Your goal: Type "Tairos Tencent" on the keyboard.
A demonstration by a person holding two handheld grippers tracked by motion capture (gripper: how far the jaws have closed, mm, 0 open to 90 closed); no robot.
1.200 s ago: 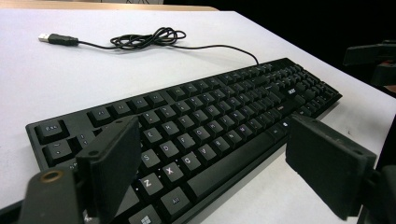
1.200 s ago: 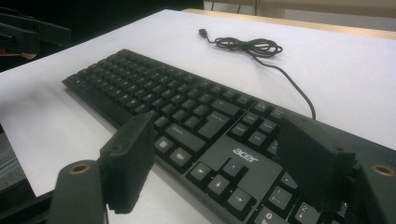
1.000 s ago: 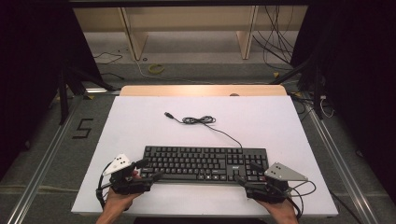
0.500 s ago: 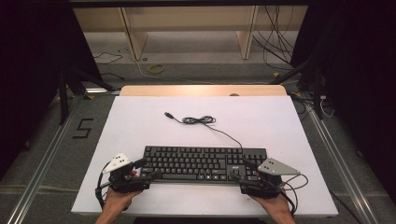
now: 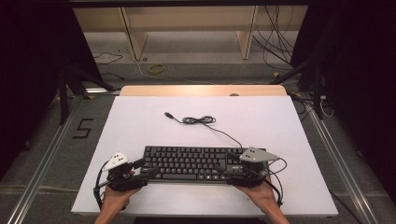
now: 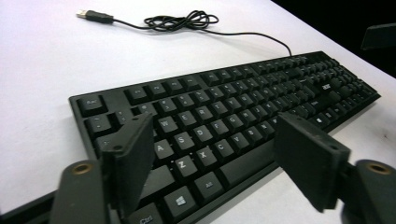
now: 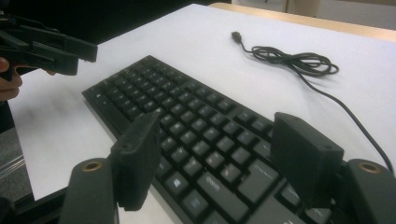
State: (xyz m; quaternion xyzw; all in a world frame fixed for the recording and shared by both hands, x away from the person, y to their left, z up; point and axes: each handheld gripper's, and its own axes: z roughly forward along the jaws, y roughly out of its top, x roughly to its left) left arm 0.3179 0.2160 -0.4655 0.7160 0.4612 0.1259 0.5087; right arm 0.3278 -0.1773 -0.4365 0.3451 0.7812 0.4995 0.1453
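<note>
A black keyboard (image 5: pixel 191 163) lies flat near the front of the white table (image 5: pixel 140 126), and its black cable (image 5: pixel 198 120) coils behind it, ending in a USB plug (image 5: pixel 168 114). My left gripper (image 5: pixel 145 168) is at the keyboard's left end. In the left gripper view (image 6: pixel 219 163) its jaws have just been closing but stand open, straddling the keyboard's (image 6: pixel 224 112) front-left corner without pressing on it. My right gripper (image 5: pixel 227 170) is at the keyboard's right end. Its jaws (image 7: pixel 219 158) have also been closing and stand open over the keys (image 7: pixel 201 130).
A wooden strip (image 5: pixel 201 90) runs along the table's far edge. Bare white table stretches behind and beside the cable coil (image 7: pixel 294 60). On the floor to the left is a taped "5" (image 5: pixel 83 128). Cables and furniture legs lie beyond the table.
My right gripper has moved left and slightly away from the person, onto the keyboard's right end. The left gripper has stayed at the left end. The keyboard has not shifted.
</note>
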